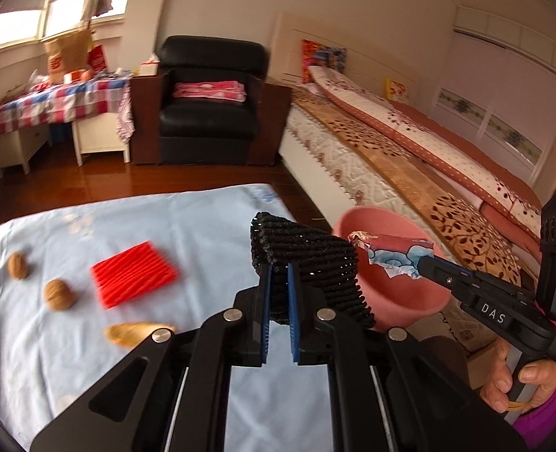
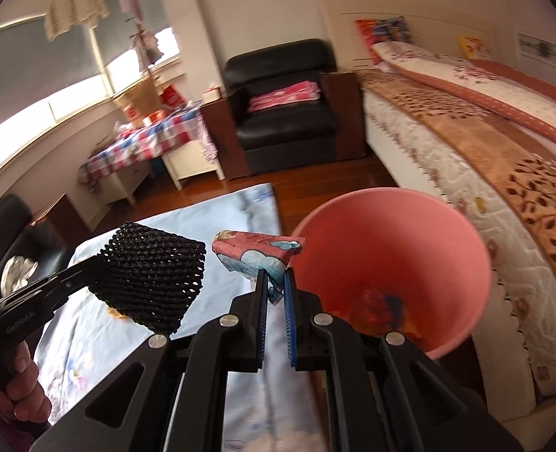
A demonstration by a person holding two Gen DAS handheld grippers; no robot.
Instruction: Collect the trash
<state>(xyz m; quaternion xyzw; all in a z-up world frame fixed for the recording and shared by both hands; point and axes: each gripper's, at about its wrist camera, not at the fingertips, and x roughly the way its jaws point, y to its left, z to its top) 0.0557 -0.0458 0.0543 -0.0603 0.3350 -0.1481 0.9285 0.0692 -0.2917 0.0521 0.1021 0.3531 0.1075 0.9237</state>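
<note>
Left gripper: clamped tight on black foam mesh sleeve, held up in air over right edge of tabletop cloth. Same sleeve in right wrist view, hanging clear of cloth, left of bin.

Right gripper: narrow, pinching torn printed wrapper (pink/blue cloud pattern) by its lower edge. Wrapper in air just beside left rim of pink bin; in left wrist view wrapper in front of bin, w/ right gripper coming in from right.

Pink bin: off right edge of tabletop, between tabletop and bed. Crumpled red/blue scraps at bottom.

On cloth, left part (left wrist view):
- 2 walnuts, near left edge, apart.
- Red ribbed pad, flat, mid-left, just right of walnuts.
- Tan peel-like scrap, toward near edge, partly behind gripper frame.

Hands: right hand on handle, purple sleeve; left hand on handle.

Bkgd: black armchair, checked-cloth desk.
</note>
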